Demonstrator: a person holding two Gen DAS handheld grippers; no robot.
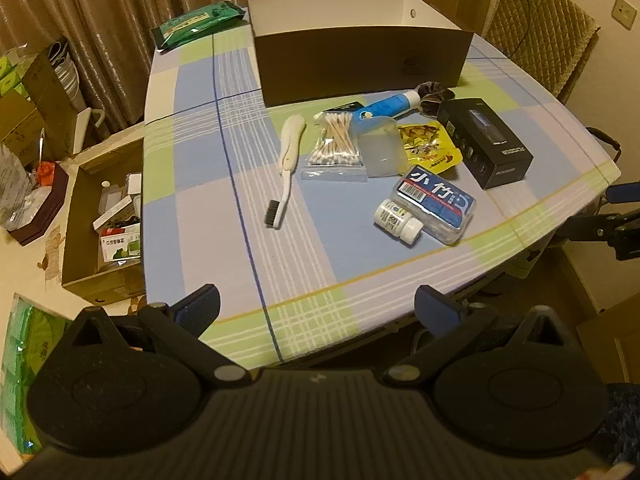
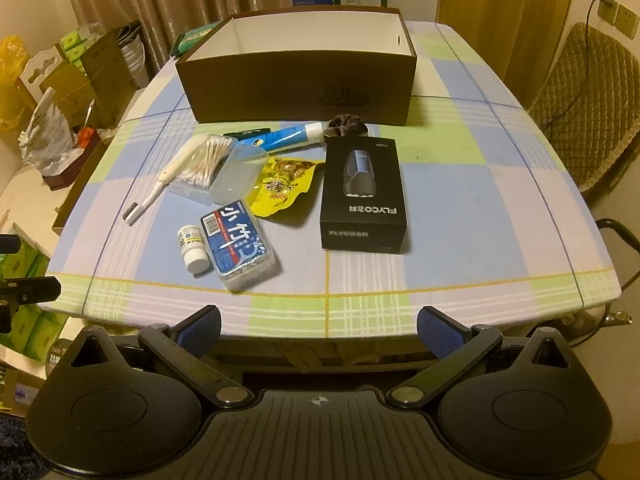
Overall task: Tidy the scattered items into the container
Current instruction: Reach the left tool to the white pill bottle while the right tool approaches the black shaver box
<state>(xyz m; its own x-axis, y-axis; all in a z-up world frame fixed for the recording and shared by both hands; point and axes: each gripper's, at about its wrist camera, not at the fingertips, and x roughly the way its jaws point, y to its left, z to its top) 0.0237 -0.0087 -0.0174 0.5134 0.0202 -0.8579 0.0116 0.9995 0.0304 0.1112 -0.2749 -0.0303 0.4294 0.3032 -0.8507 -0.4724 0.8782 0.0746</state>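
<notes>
A brown open box (image 2: 296,76) with a white inside stands at the back of the table; it also shows in the left wrist view (image 1: 360,56). In front of it lie a black FLYCO box (image 2: 364,196), a yellow snack pouch (image 2: 280,188), a blue floss case (image 2: 238,248), a white pill bottle (image 2: 192,248), a bag of cotton swabs (image 2: 204,164), a white brush (image 2: 160,184), a blue tube (image 2: 288,134) and a dark scrunchie (image 2: 348,125). My left gripper (image 1: 318,308) and right gripper (image 2: 318,330) are open and empty, held back at the table's near edge.
A green packet (image 1: 196,24) lies at the table's far left corner. A cardboard box of odds and ends (image 1: 108,216) sits on the floor left of the table. A padded chair (image 2: 588,108) stands at the right. The checked tablecloth (image 2: 460,216) covers the table.
</notes>
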